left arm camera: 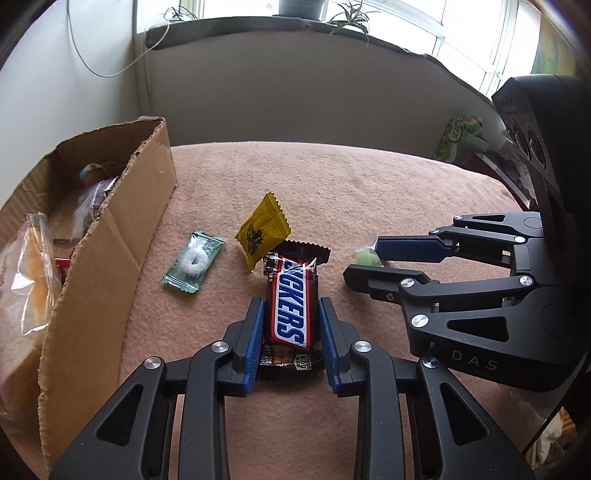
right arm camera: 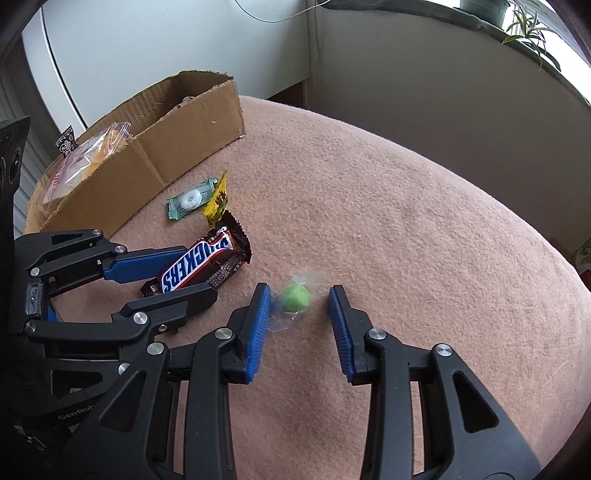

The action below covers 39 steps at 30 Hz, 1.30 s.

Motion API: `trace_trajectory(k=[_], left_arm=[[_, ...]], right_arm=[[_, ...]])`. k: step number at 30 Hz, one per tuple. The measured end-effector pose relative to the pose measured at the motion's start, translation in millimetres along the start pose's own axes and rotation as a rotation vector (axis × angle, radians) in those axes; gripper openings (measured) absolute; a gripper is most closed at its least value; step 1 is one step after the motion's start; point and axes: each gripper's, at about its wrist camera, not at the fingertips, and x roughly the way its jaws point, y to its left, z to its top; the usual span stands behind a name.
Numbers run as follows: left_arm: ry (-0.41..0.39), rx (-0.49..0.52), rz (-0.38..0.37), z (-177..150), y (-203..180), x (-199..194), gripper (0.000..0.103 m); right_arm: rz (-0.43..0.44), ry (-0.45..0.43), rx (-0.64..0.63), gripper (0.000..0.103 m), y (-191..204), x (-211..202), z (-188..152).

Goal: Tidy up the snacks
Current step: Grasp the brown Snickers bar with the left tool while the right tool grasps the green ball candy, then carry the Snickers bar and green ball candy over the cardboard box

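A Snickers bar [left arm camera: 291, 306] lies on the pink blanket between the pads of my left gripper [left arm camera: 291, 306]; the pads sit at its two sides, and contact is unclear. It also shows in the right wrist view [right arm camera: 199, 267]. A green candy in clear wrap [right arm camera: 295, 297] lies between the open fingers of my right gripper [right arm camera: 300, 295], untouched. The left wrist view shows the green candy [left arm camera: 365, 256] by the right gripper [left arm camera: 364, 260]. A yellow packet [left arm camera: 263, 230] and a green mint packet [left arm camera: 194, 262] lie near the cardboard box [left arm camera: 110, 258].
The cardboard box [right arm camera: 147, 155] on the left holds several bagged snacks [left arm camera: 33, 273]. The pink blanket [right arm camera: 406, 221] covers the surface. A wall and a windowsill with plants [left arm camera: 351, 18] stand behind. A green package [left arm camera: 458, 136] sits at the far right.
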Motion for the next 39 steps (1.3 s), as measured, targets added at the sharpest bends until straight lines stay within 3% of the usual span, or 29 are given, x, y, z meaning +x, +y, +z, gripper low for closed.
trace_trajectory(k=[18,28,39], left_arm=[[-0.087,-0.019,-0.074,-9,-16,-49,0.027],[-0.189,-0.015,-0.015,-11,-8,-95,0.027],[-0.273,-0.067,0.065,-7,39,-134,0.027]], right_arm=[[0.001,-0.091,0.117,0.021,-11,-54,-20],[0.022,-0.185,0.111,0.021,4,-101,-14],[0.073,-0.268,0.039,0.021,52,-124,22]])
